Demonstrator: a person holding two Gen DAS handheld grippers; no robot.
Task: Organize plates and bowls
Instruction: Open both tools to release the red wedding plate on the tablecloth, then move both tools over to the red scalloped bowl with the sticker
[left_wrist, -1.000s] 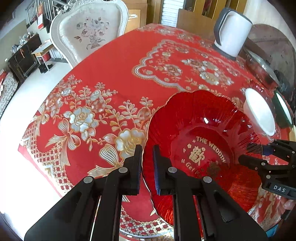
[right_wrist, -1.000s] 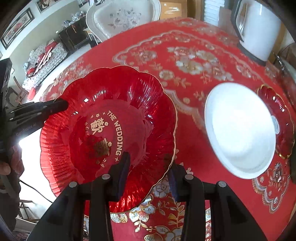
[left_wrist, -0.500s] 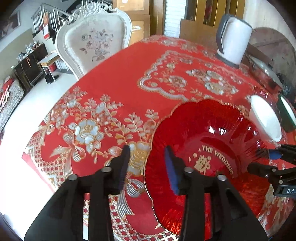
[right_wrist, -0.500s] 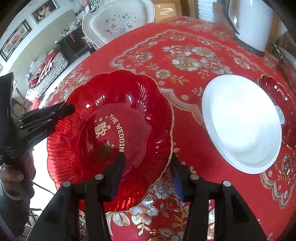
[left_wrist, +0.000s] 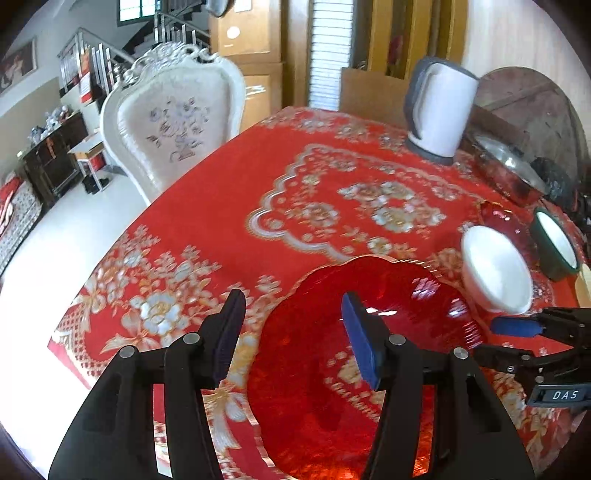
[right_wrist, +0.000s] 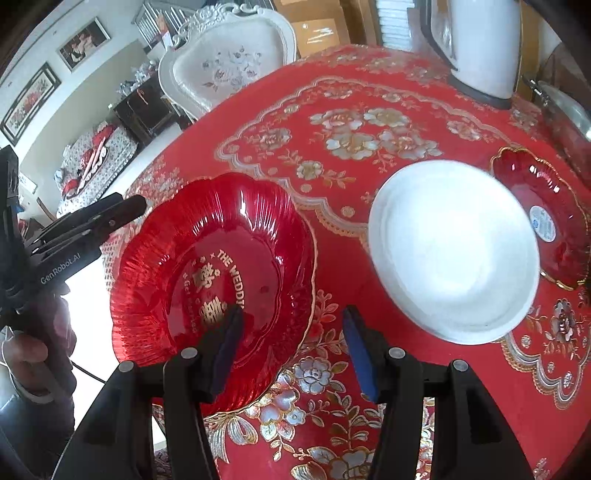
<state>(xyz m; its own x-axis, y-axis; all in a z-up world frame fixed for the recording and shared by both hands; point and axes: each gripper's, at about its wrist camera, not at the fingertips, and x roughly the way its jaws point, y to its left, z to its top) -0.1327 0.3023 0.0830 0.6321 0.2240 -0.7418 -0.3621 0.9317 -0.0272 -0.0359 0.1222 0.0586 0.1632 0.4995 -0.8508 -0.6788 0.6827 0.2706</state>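
left hand-held gripper (left_wrist: 291, 332) jaws apart, empty, over near rim of large red plate (right_wrist: 218, 280). large red plate flat on worktop (right_wrist: 369, 92), nothing stacked on it. right hand-held gripper (right_wrist: 291, 347) jaws apart, empty, at plate's right edge. white plate (right_wrist: 454, 251) just right of red plate, small red dish (right_wrist: 543, 218) beyond. judged: sorting barely begun, stacking left.

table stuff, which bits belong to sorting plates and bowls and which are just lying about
Part of the job:
large red plate
white plate
small red dish
green-rimmed bowl

Just lying about:
white kettle
metal lidded pot
white chair
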